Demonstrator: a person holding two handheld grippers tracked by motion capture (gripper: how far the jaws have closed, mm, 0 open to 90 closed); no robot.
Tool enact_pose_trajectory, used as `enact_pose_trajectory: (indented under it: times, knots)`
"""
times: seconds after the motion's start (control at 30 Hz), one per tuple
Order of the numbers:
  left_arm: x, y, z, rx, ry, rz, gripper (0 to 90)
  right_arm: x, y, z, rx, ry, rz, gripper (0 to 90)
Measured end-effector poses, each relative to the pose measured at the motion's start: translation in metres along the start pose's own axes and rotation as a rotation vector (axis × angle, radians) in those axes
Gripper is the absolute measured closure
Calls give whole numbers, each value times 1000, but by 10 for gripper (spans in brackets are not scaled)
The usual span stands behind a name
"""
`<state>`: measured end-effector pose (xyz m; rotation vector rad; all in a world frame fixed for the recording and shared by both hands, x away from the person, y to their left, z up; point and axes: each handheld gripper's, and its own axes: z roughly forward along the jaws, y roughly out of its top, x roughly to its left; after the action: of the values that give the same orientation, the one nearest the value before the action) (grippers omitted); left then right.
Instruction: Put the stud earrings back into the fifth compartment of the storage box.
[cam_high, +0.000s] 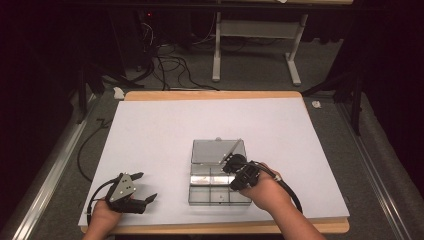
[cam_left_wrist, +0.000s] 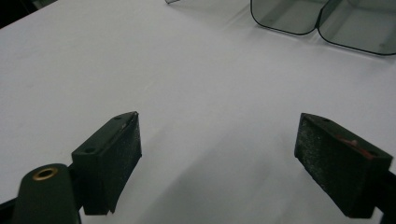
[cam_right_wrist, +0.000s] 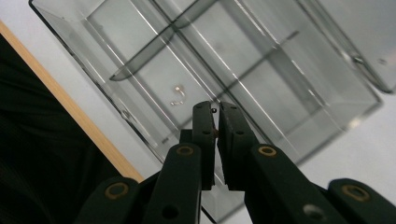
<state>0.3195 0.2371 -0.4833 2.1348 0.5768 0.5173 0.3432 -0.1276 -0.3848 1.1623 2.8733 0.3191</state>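
Note:
A clear plastic box (cam_high: 196, 186) with several compartments lies open on the white sheet (cam_high: 165, 125), its lid (cam_high: 210, 150) folded flat behind it. My right gripper (cam_high: 227, 165) hovers over the box's back right part, pointing down and to the left. In the right gripper view its jaws (cam_right_wrist: 216, 109) are shut, with a tiny dark-headed stud (cam_right_wrist: 214, 110) pinched at the tips. A small shiny metal piece (cam_right_wrist: 177, 96) lies on a compartment floor just beyond. My left gripper (cam_high: 148, 186) rests near the front left corner, open and holding nothing (cam_left_wrist: 217, 140).
The sheet covers a wooden table whose edge (cam_high: 210, 95) shows at the back and front. Black cables (cam_high: 170, 65) and a white stand's legs (cam_high: 216, 60) are on the floor beyond. The box's rounded corners (cam_left_wrist: 317, 25) show ahead of the left gripper.

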Motion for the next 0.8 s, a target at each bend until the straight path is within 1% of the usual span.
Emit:
enact_pose_trajectory:
  times: [0.03, 0.17, 0.2, 0.23, 0.33, 0.47, 0.6, 0.73, 0.8]
  knots:
    - [0, 0, 0, 1, 0, 0, 153, 1, 2, 4, 3, 6, -12, 865]
    - [1, 0, 0, 0, -1, -4, 153, 9, 10, 17, 25, 20, -20, 865]
    - [1, 0, 0, 0, -2, -4, 153, 11, 12, 21, 26, 25, -36, 865]
    - [1, 0, 0, 0, -3, -4, 153, 13, 14, 23, 31, 28, -30, 865]
    - [1, 0, 0, 1, -3, -5, 153, 15, 17, 31, 45, 32, -47, 865]
    - [1, 0, 0, -1, -6, -7, 153, 16, 17, 40, 63, 39, -47, 860]
    - [1, 0, 0, -2, -6, -9, 153, 16, 16, 41, 55, 39, -42, 815]
    - [1, 0, 0, 0, -6, -10, 153, 12, 13, 31, 26, 34, -39, 816]
    - [1, 0, 0, -2, -6, -10, 153, 9, 10, 25, 9, 25, -21, 816]
